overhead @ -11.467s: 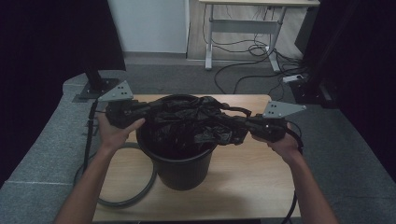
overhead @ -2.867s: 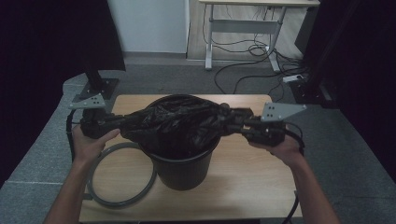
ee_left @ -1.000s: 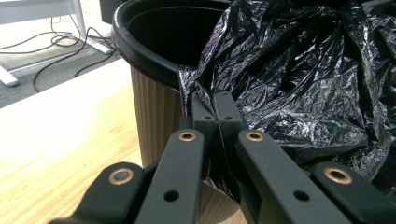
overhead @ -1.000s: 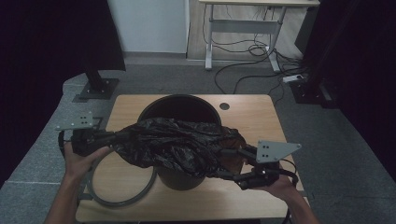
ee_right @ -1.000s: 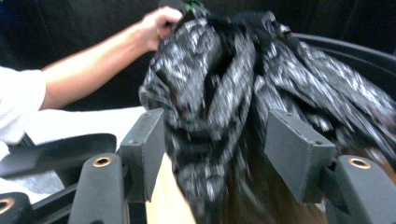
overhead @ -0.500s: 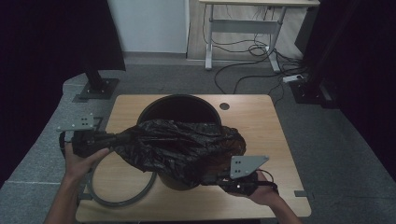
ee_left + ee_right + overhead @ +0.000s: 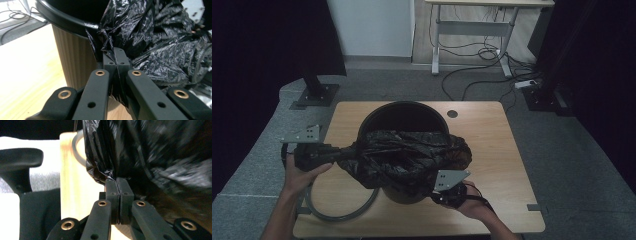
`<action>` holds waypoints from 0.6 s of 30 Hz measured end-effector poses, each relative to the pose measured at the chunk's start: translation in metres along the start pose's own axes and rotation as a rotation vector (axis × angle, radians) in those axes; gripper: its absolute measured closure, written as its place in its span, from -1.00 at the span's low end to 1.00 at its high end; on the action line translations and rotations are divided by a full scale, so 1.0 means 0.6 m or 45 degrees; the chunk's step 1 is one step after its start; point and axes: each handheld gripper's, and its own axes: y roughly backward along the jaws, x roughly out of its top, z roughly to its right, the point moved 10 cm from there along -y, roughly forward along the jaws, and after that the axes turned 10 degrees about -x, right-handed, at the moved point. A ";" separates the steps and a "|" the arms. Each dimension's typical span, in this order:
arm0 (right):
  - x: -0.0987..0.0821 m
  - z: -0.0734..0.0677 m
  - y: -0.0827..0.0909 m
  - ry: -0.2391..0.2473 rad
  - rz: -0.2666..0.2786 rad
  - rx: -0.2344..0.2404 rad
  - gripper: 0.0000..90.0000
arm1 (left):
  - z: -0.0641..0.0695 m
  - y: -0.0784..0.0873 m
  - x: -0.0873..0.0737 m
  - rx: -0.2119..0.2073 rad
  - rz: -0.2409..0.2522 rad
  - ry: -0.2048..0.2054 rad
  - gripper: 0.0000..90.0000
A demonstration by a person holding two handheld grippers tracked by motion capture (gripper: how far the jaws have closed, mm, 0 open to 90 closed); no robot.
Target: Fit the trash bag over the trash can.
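Note:
A black ribbed bin [image 7: 402, 116] stands mid-table with a crumpled black plastic bag [image 7: 412, 156] draped over its near half. My left gripper [image 7: 345, 154] sits at the bin's left side, shut on the bag's left edge. In the left gripper view the jaws [image 7: 115, 54] pinch the film just below the bin's rim [image 7: 62, 18]. My right gripper [image 7: 436, 195] is low against the bin's front wall, shut on the bag's near edge. In the right gripper view its closed jaws [image 7: 116, 181] clamp a fold of the bag [image 7: 150, 150].
A grey ring [image 7: 337, 206] lies flat on the wooden table [image 7: 502, 150] at front left, partly under the bag. A round cable hole [image 7: 452, 113] sits at the back. A black chair [image 7: 20, 160] stands beyond the table's edge. Desk legs and cables lie on the floor behind.
My right gripper has dropped and slid left along the bin's front, pulling the bag's right side down with it. The left gripper has held still.

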 end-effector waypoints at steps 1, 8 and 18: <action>-0.006 0.000 -0.004 -0.007 -0.020 -0.004 0.96 | -0.001 0.001 -0.003 0.000 0.001 0.005 1.00; -0.039 0.025 -0.004 -0.096 -0.071 -0.016 0.93 | -0.011 0.005 0.001 0.017 0.032 0.028 1.00; 0.006 0.042 0.174 -0.123 0.173 -0.020 0.19 | -0.013 0.010 0.008 0.059 0.067 0.022 0.99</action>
